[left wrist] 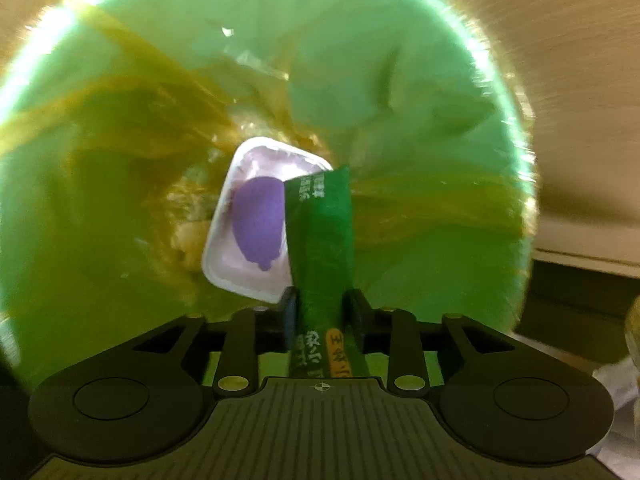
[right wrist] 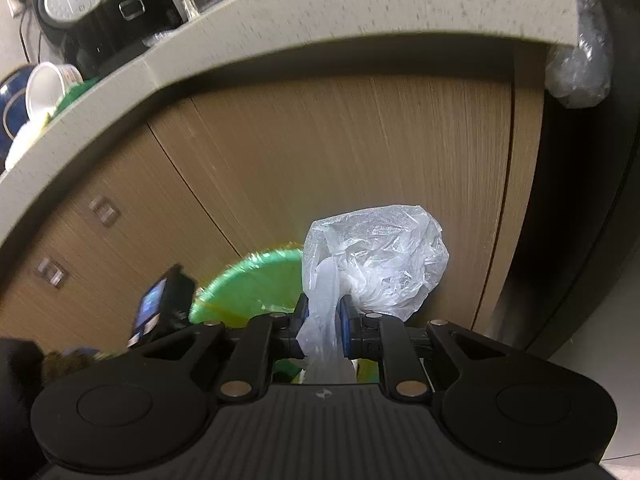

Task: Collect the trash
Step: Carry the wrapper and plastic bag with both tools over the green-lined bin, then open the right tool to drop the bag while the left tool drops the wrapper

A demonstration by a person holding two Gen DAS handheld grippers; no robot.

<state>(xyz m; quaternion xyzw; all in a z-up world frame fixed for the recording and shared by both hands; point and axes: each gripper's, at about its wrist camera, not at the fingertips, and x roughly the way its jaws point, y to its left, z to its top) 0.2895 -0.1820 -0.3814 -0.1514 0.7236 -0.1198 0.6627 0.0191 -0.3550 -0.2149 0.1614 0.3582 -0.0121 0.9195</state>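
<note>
the left gripper (left wrist: 322,312) hangs right over the mouth of the green bin (left wrist: 400,80), its jaws closed on a long green sachet (left wrist: 320,240) that points down into the liner. at the bottom a white tub with a purple blob (left wrist: 256,224) lies among yellowish scraps. the right gripper (right wrist: 322,328) is off to the side by the wooden cabinet doors (right wrist: 320,160), clamped on a crumpled clear plastic bag (right wrist: 380,264), with the bin's rim (right wrist: 256,280) just beyond it to the left. what worries me: the sachet is pinched around its middle, so on release it might cling to a pad rather than drop clean. the bag is light and puffy; let go anywhere short of the opening and it would likely drift or catch on the rim and slide to the floor. both tools crowding one mouth could also knock each other.
</note>
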